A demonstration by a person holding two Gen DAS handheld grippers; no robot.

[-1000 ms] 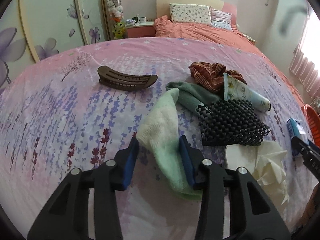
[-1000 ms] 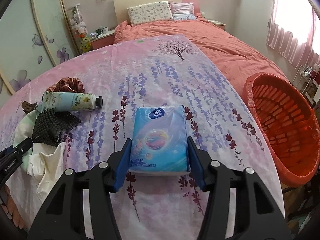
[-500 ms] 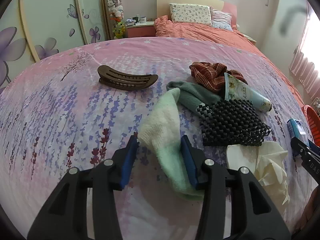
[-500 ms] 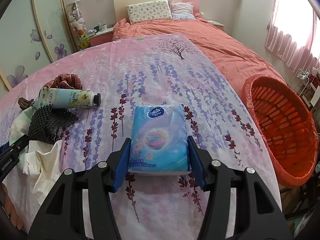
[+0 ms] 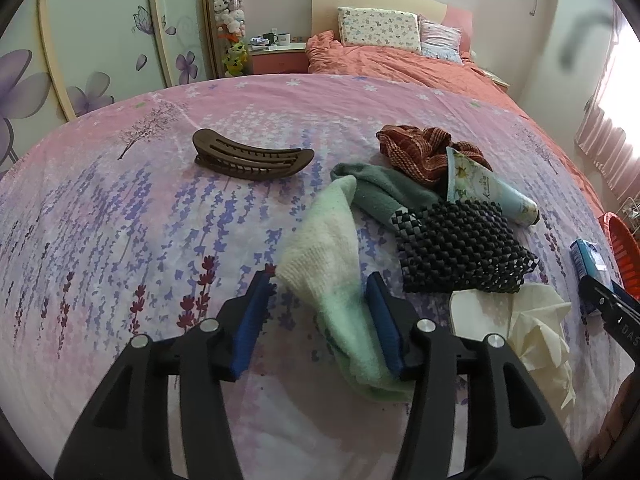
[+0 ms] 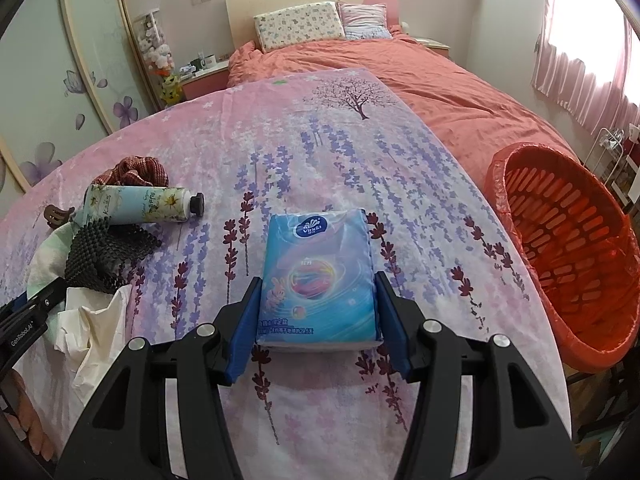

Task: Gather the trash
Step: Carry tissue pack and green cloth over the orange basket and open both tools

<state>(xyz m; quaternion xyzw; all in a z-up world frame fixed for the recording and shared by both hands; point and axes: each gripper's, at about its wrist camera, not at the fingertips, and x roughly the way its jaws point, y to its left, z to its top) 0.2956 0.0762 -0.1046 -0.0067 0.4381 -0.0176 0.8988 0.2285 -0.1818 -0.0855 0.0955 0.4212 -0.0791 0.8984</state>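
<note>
Left gripper (image 5: 320, 320) fingers opening around the pale green cloth (image 5: 332, 264), left pad clear, so it may drop. Right gripper (image 6: 318, 320) fingers flank the tissue pack (image 6: 318, 276) on the bed (image 6: 360, 152); pressing or not, can't tell. Pack's long axis runs away from the gripper, logo end far. Risk: binning non-trash in orange basket (image 6: 560, 248)

Floral wardrobe doors (image 5: 92, 40), coral-covered bed (image 6: 440, 92) with pillows (image 6: 298, 24), pink nightstand (image 5: 278, 60), bright pink-curtained window (image 6: 588, 40)

A pink bedsheet printed with purple lavender (image 5: 120, 240) carries a brown curved plastic hair clip (image 5: 253, 159), a pale green knitted cloth (image 5: 332, 256), a black woven mat (image 5: 460, 252); near them lie crumpled white tissue paper (image 5: 536, 332) and a floral cream tube (image 6: 144, 210). A blue tissue pack (image 6: 318, 276) lies apart.
</note>
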